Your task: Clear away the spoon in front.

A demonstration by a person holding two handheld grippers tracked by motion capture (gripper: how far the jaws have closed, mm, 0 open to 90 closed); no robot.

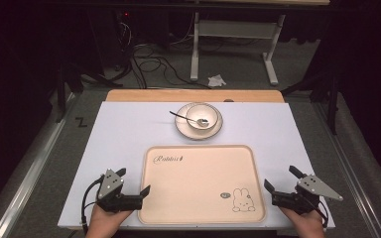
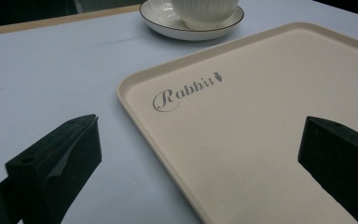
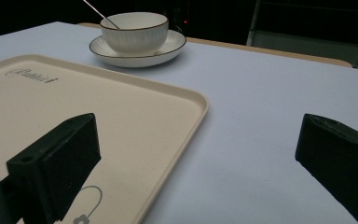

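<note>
Tray [image 1: 203,168] between both open claws

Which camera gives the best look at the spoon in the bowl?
The high view: the whole spoon shows there, its head in the bowl and its handle reaching left over the saucer. The right gripper view catches just the handle rising from the bowl. The left gripper view cuts the bowl off at the top.
</note>
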